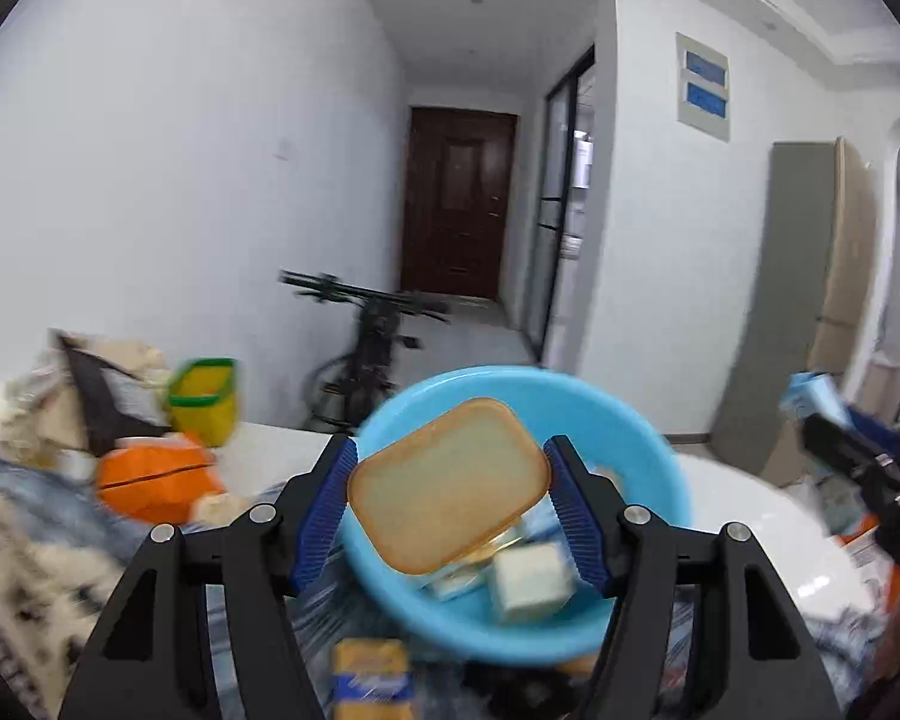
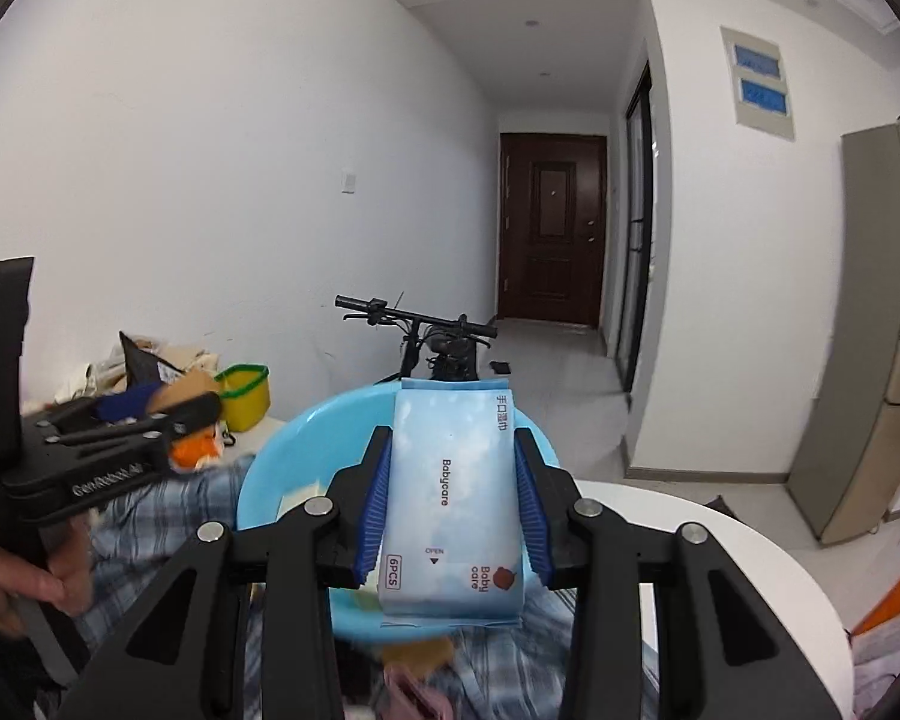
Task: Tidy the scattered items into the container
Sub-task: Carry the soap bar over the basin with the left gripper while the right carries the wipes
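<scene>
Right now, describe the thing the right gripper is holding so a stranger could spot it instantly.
Find the round light-blue plastic basin on the cluttered table. In front of it, the right gripper clamps a flat, pale-blue soft pack of Babycare wipes. Its cloud print and 6PCS label set it apart from the amber translucent lid in the left gripper.

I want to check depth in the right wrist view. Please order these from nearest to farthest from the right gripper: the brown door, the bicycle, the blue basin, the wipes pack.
1. Wipes pack: held between the fingers of the right gripper.
2. Blue basin: just under and behind the pack.
3. Bicycle: beyond the basin, by the white wall.
4. Brown door: at the corridor's far end.
</scene>
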`<action>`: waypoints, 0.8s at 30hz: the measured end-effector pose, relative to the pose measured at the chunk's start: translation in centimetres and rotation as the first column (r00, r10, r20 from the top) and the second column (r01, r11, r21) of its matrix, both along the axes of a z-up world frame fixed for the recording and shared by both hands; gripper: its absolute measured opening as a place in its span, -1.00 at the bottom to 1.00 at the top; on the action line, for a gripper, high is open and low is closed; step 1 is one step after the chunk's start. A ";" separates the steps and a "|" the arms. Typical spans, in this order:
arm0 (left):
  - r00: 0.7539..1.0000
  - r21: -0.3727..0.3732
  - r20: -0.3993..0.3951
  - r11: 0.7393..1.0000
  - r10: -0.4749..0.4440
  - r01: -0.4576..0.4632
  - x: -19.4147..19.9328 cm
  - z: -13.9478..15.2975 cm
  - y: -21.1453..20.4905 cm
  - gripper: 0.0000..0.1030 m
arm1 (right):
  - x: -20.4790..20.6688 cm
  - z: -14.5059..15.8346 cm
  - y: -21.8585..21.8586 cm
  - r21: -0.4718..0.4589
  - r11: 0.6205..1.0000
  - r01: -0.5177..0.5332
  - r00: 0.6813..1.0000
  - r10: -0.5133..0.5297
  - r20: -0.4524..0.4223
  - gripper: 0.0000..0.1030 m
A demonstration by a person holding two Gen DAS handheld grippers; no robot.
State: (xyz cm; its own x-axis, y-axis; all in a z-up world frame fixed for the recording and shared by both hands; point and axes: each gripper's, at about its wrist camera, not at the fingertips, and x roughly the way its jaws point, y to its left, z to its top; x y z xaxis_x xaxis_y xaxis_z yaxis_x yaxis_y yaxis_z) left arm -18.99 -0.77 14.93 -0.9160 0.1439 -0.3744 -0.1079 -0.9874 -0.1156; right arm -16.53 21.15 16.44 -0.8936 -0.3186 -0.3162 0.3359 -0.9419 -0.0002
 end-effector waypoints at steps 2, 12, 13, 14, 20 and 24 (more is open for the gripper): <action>0.999 0.007 -0.034 1.000 0.027 -0.027 -3.1 0.5 0.1 0.30 | -2.6 0.3 0.4 -0.087 0.995 -0.046 0.998 0.049 0.030 -0.29; 0.997 0.014 -0.056 0.998 0.062 -0.061 -11.4 6.2 0.5 0.30 | -11.5 4.1 -0.7 -0.120 0.993 -0.011 0.999 0.014 0.030 -0.28; 0.998 0.019 -0.042 0.998 0.056 -0.055 -11.6 6.3 0.5 0.30 | -12.0 4.5 -0.8 -0.114 0.994 -0.006 0.999 0.010 0.033 -0.28; 0.999 0.022 -0.026 0.999 0.045 -0.044 -11.9 6.3 0.6 0.30 | -12.4 4.9 -0.9 -0.110 0.994 -0.004 0.999 0.008 0.033 -0.28; 0.978 -0.046 0.210 0.999 -0.012 0.022 -15.1 5.1 1.9 0.30 | -15.6 5.9 -2.2 -0.021 0.998 -0.056 0.977 0.059 0.205 -0.28; 0.908 -0.108 0.417 0.990 -0.033 0.086 -17.4 2.6 3.2 0.30 | -19.4 4.0 -2.8 -0.002 0.987 -0.160 0.856 0.139 0.498 -0.28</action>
